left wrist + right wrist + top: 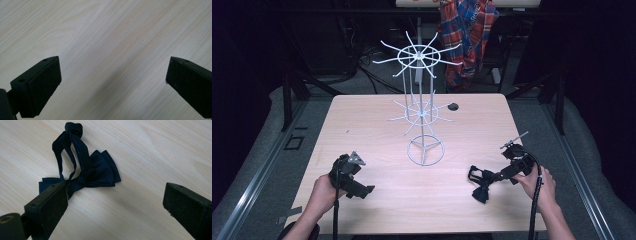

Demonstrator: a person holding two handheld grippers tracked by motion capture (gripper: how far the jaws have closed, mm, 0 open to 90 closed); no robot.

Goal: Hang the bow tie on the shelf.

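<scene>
A black bow tie (481, 186) (97, 170) with a looped strap lies flat on the wooden table (362, 120) at the front right. My right gripper (498, 176) (116, 197) is open just behind it. Its left jaw sits at the tie's near wing, and nothing is between the pads. At the front left my left gripper (363, 190) (113, 72) is open over bare wood, with nothing in it. A white wire display rack (424, 115) with two tiers of spoke arms stands mid-table on a ring base.
A small dark hole (453, 106) marks the table's far side, right of the rack. A plaid shirt (467, 30) hangs behind the table. Grey floor and dark frames surround the table. Open wood lies between my two grippers.
</scene>
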